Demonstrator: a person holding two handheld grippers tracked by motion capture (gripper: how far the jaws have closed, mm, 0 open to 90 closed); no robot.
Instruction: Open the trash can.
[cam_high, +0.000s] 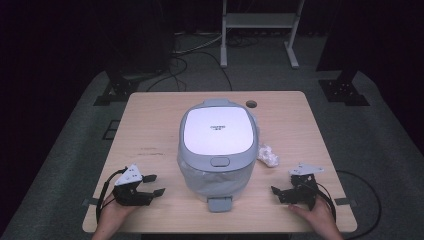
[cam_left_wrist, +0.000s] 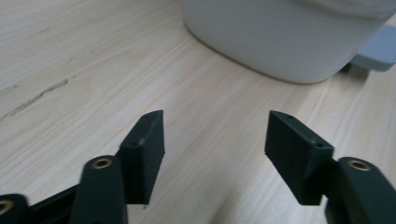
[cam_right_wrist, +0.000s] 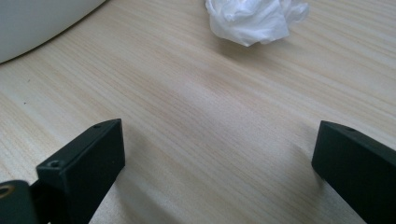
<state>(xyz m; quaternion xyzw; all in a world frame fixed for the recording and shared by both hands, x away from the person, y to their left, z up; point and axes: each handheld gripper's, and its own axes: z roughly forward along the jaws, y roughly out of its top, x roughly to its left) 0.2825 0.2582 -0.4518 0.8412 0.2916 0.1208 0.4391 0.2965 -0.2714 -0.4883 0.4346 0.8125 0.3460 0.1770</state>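
Nothing begun: lidded bin sits mid-counter w/ crumpled tissue just beside it, left gripper & right gripper both jaws apart, empty.

The high view looks forward and down from the person's side, taking in the whole wooden table and the floor beyond. The left gripper view rides low and close to the tabletop, facing the pedal bin at the upper right of its frame. The right gripper view, equally low, faces the crumpled white tissue at top centre, with the bin's wall at upper left
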